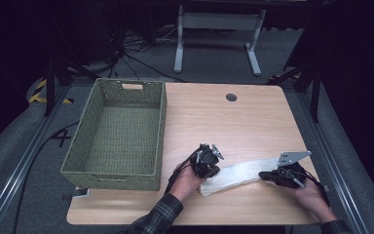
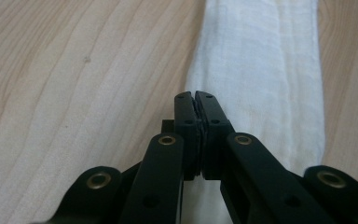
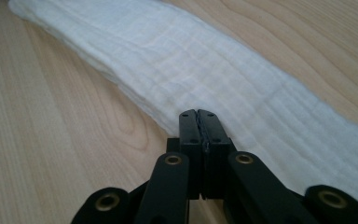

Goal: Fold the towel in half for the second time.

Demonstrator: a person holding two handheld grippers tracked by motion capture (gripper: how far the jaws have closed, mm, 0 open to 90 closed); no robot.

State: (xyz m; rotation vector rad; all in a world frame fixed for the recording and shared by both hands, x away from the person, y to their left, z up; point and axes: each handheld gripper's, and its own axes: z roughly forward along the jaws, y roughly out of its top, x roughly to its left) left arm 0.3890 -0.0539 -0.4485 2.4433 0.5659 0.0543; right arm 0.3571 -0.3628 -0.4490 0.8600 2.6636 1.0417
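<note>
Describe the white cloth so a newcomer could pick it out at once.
Start at the wooden table, with the green woven basket on its left half. Look to the near right part, between the two hand-held grippers. There lies the white cloth, folded into a long narrow strip: the one soft, pale thing on the bare wood.

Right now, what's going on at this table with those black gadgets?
A person holds a black two-jaw gripper in each hand over a long, folded white cloth on the light wooden table. The left gripper is at one end of the cloth, the right gripper at the other, and both have their jaws shut. An empty green woven basket stands to the left.
</note>
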